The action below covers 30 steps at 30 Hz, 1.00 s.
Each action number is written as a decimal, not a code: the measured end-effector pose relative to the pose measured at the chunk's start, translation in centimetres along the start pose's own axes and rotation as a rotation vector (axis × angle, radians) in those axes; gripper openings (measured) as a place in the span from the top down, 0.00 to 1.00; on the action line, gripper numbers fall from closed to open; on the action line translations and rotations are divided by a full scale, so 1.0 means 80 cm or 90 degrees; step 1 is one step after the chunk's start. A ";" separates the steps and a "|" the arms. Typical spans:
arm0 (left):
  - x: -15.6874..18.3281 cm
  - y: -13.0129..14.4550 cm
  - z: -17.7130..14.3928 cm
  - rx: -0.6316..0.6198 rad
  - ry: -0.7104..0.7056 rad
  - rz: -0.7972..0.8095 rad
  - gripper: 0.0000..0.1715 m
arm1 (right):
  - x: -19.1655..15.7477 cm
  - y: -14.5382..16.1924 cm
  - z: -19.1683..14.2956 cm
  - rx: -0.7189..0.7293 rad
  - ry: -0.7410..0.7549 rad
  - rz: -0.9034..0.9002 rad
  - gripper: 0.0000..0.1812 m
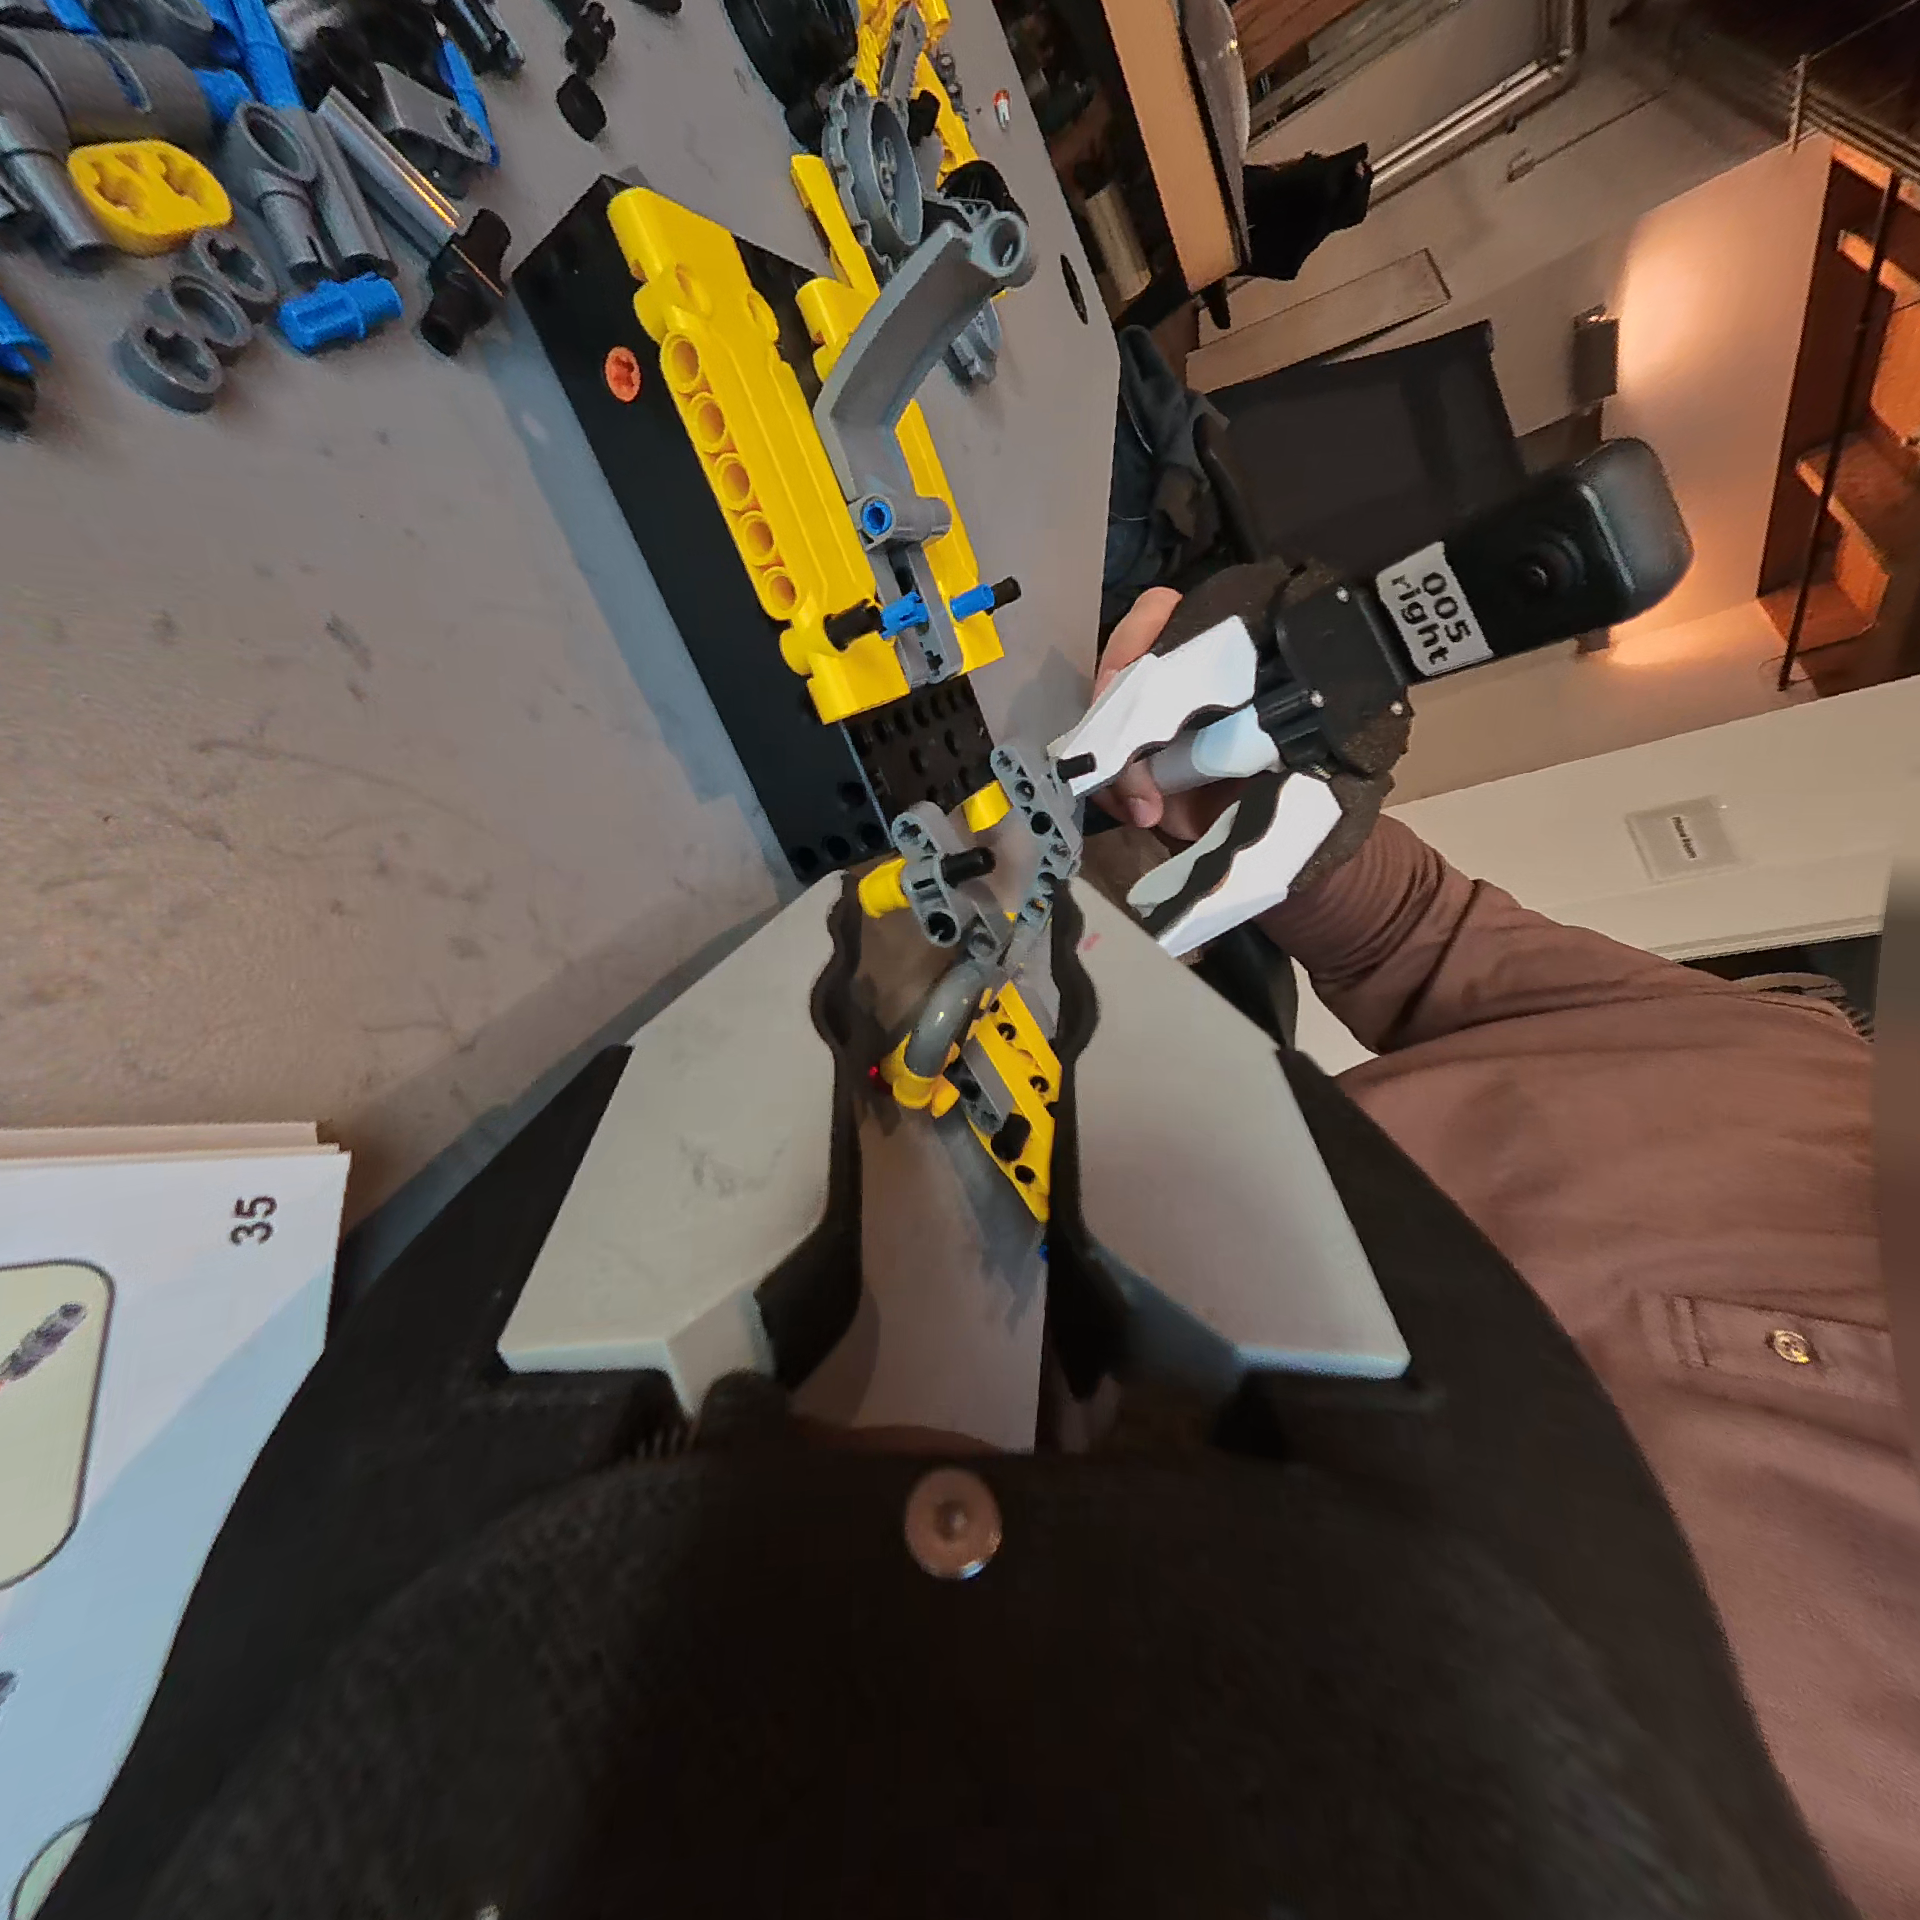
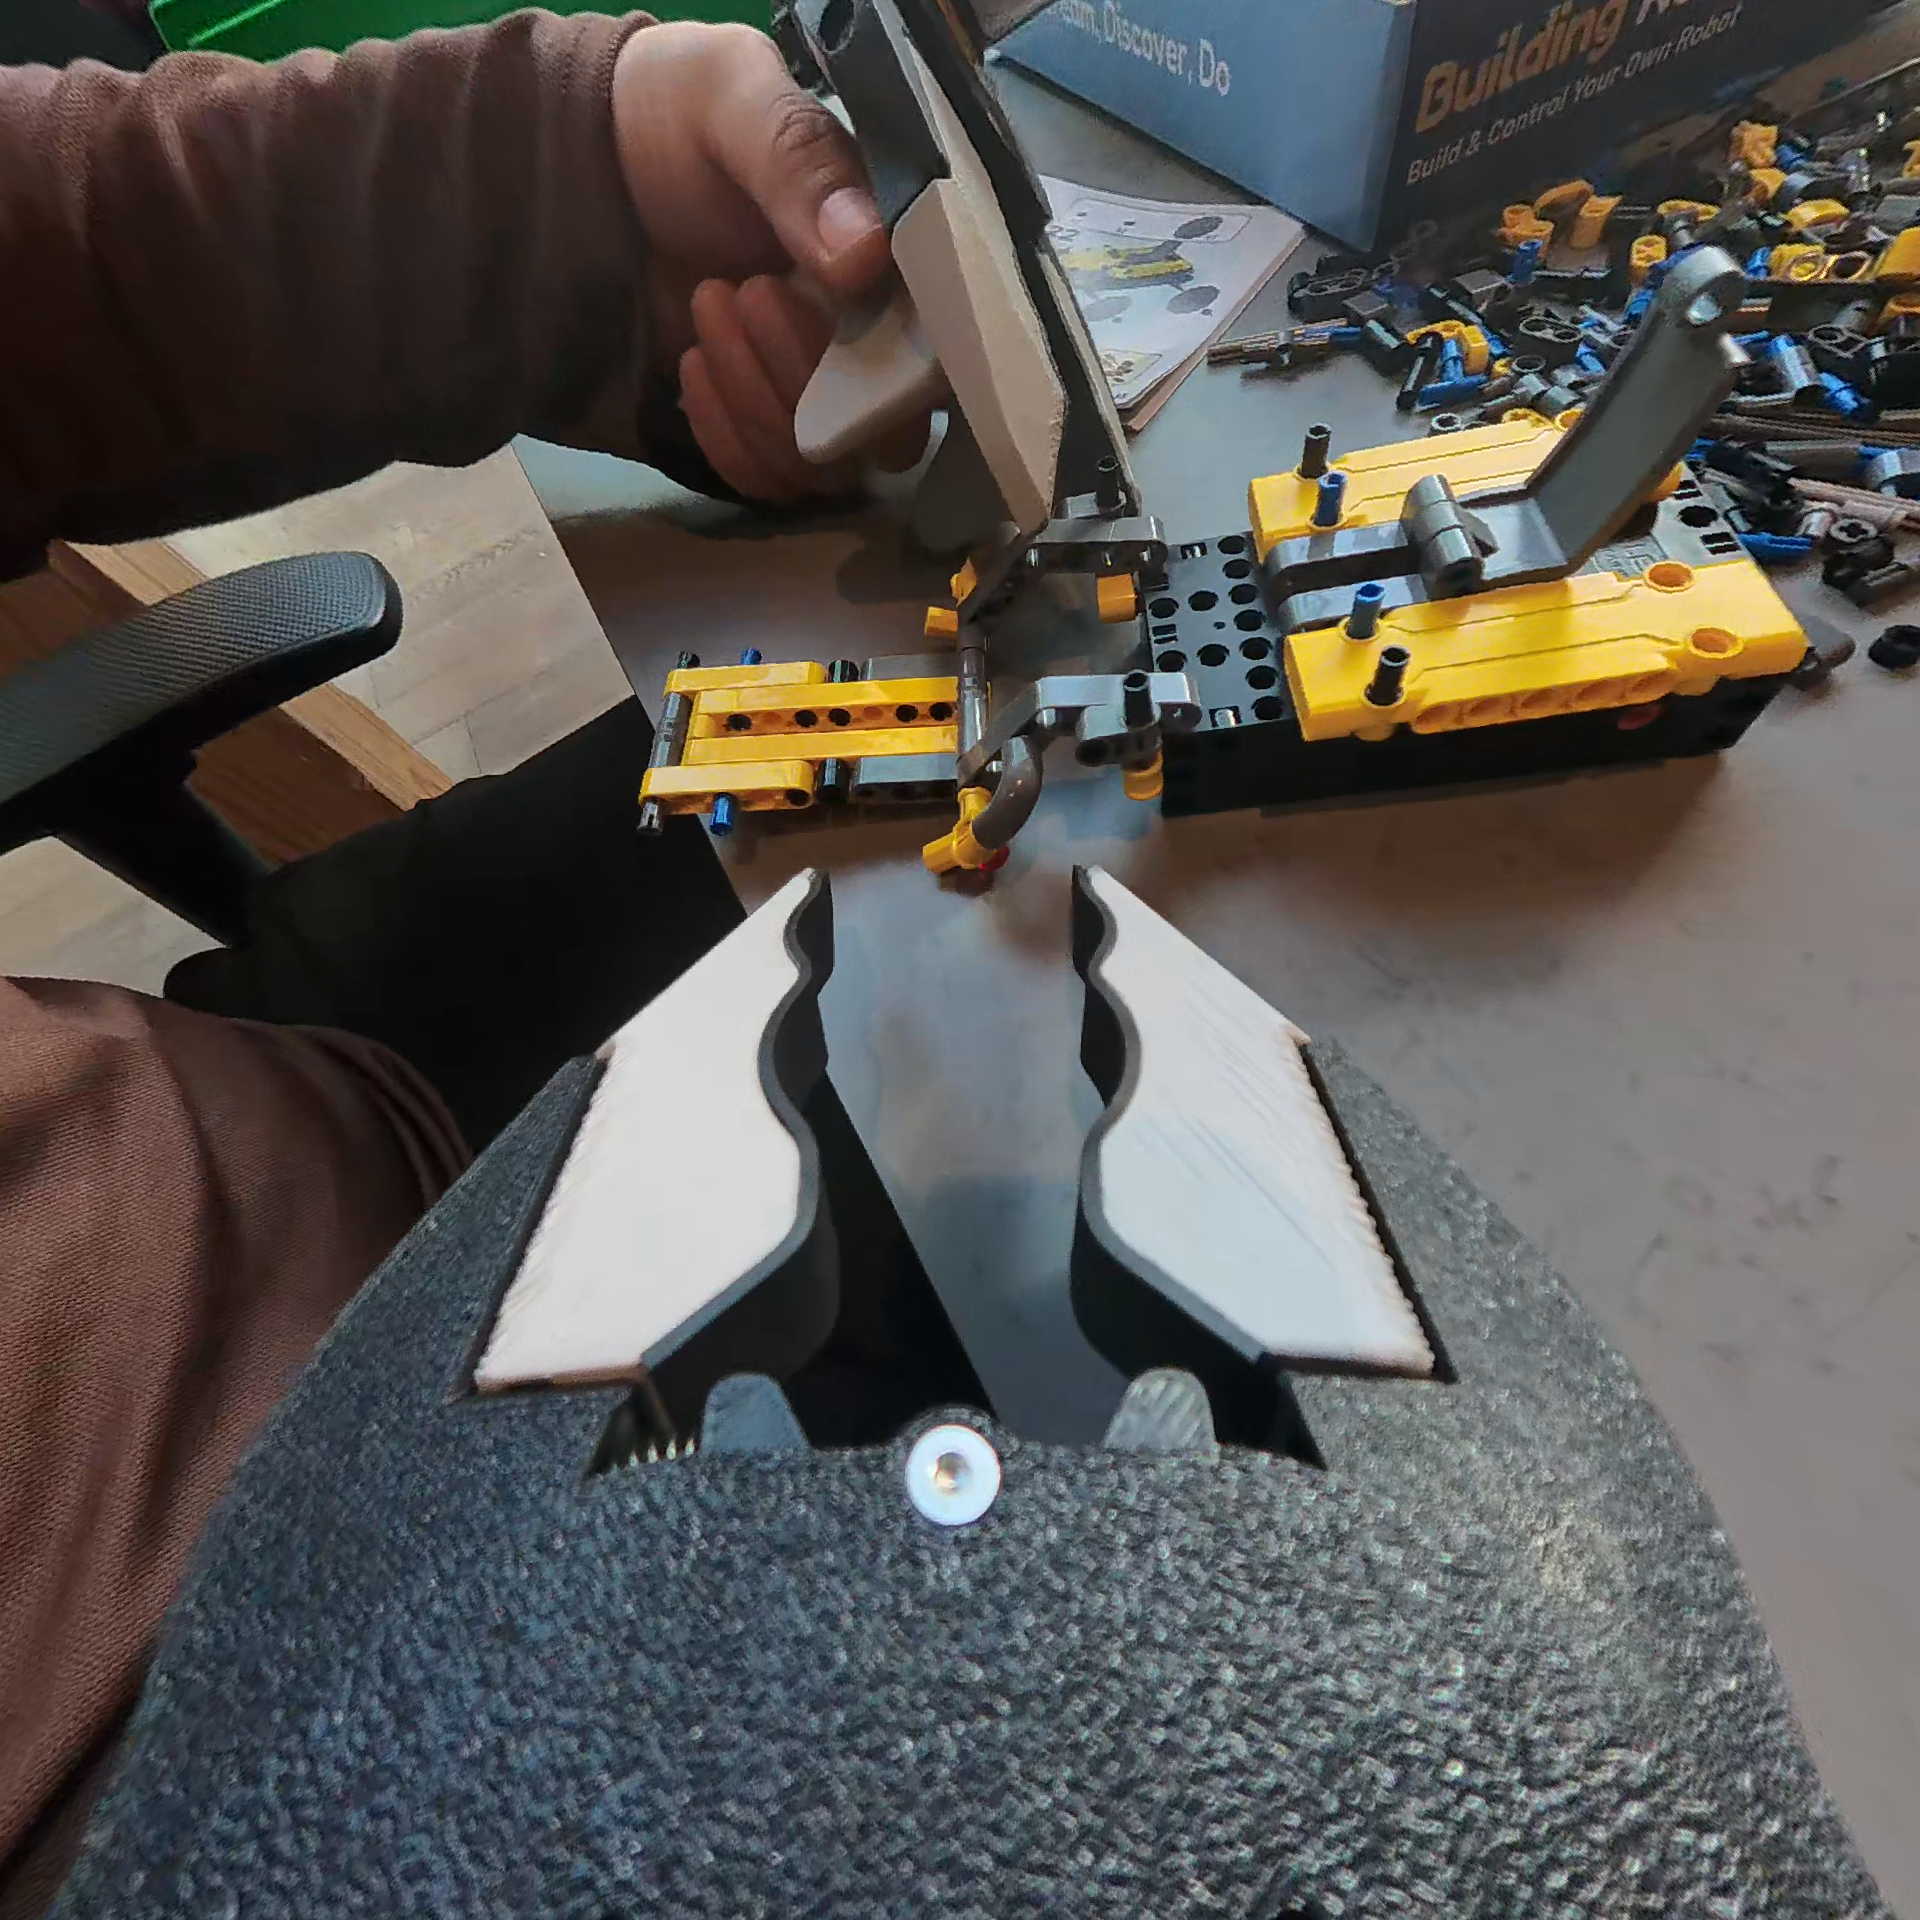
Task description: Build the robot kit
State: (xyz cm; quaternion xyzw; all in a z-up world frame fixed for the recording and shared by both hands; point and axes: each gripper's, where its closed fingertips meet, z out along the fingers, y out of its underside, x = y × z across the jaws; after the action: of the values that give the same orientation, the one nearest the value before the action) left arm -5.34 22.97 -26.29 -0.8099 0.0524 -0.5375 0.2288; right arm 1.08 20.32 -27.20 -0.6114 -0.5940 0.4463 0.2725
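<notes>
A brick model lies on the grey table (image 1: 260, 727): a black block with yellow panels (image 1: 748, 488) (image 2: 1538, 665) and a bent grey arm (image 1: 904, 343) (image 2: 1642, 416). Its yellow-and-grey front section (image 1: 1003, 1091) (image 2: 810, 727) carries grey links with black pins (image 1: 935, 873) (image 2: 1122, 712). My left gripper (image 1: 956, 894) straddles this section, and its pads press both sides; it also shows in the right wrist view (image 2: 1039, 499), coming down from above. My right gripper (image 2: 951, 894) is open and empty just short of the model. In the left wrist view (image 1: 1122, 847) its upper fingertip is next to a grey pinned link.
A heap of loose blue, grey, yellow and black parts (image 1: 208, 208) (image 2: 1662, 260) lies beyond the model. An instruction booklet (image 1: 156, 1351) (image 2: 1153, 291) and a blue box (image 2: 1351, 94) are on the table. A black chair armrest (image 2: 208, 644) and the table edge are at the left. There is about 8 cm between the tips of the two grippers.
</notes>
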 end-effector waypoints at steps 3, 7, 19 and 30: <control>0.000 -0.004 -0.004 0.021 0.009 -0.015 0.80 | 0.002 0.002 0.000 -0.007 0.017 -0.016 0.76; -0.001 -0.005 -0.004 0.028 0.008 -0.027 0.81 | 0.009 -0.001 -0.003 -0.005 0.046 -0.035 0.77; 0.002 -0.005 -0.004 0.028 0.027 -0.038 0.80 | 0.020 -0.009 -0.006 -0.001 0.041 0.032 0.77; -0.004 -0.003 0.000 0.028 -0.018 -0.016 0.88 | 0.026 -0.002 -0.008 -0.014 0.060 -0.003 0.80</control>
State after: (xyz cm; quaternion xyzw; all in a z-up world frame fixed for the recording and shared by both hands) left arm -5.49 23.28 -26.51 -0.8128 0.0271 -0.5299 0.2405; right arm 1.33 22.52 -27.20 -0.6334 -0.5866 0.4099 0.2946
